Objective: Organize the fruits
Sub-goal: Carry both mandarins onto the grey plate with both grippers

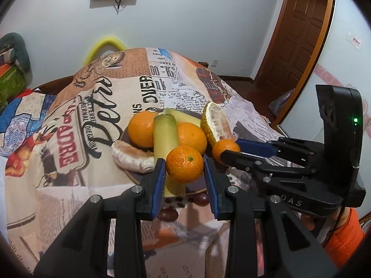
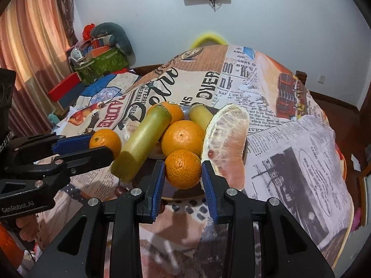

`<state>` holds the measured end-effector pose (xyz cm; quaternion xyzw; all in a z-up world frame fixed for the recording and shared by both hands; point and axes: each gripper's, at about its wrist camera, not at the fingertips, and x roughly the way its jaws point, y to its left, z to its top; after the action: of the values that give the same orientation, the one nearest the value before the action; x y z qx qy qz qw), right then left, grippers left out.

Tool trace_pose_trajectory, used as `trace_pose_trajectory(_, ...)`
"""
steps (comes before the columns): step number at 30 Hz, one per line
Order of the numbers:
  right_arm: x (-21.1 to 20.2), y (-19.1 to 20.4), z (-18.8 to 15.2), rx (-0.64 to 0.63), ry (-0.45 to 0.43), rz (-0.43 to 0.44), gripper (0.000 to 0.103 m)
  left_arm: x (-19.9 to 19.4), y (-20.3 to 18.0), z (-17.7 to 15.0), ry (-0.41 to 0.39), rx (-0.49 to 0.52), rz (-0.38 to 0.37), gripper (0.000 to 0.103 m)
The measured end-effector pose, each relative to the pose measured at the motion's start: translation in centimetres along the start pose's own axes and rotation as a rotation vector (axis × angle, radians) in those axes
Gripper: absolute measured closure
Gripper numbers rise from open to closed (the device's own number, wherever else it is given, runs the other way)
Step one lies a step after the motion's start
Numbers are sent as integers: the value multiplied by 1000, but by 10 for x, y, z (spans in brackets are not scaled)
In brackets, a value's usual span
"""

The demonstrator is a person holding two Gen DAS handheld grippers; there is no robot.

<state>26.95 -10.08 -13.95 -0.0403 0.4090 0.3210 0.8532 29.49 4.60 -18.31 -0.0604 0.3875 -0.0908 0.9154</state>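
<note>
Orange, dimpled mandarins sit gripped in your tongs: the left tongs [image 1: 185,169] clamp one mandarin [image 1: 184,164], the right tongs [image 2: 183,170] another mandarin [image 2: 183,168], near the dark plate [image 2: 185,193].

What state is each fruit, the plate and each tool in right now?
Left tool: shut on a mandarin, held above the plate.
Right tool: shut on a second mandarin.
Two oranges: whole, on the plate.
Sugarcane pieces: lying across the oranges.
Pomelo wedge: peeled, leaning at the plate's edge.
Plate: loaded.
</note>
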Motion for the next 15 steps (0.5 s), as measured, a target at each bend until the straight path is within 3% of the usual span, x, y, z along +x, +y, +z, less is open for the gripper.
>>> trace_pose_trajectory(15, -16, -18, 1, 43, -37, 13, 72, 27, -16, 9, 30, 28, -8, 70)
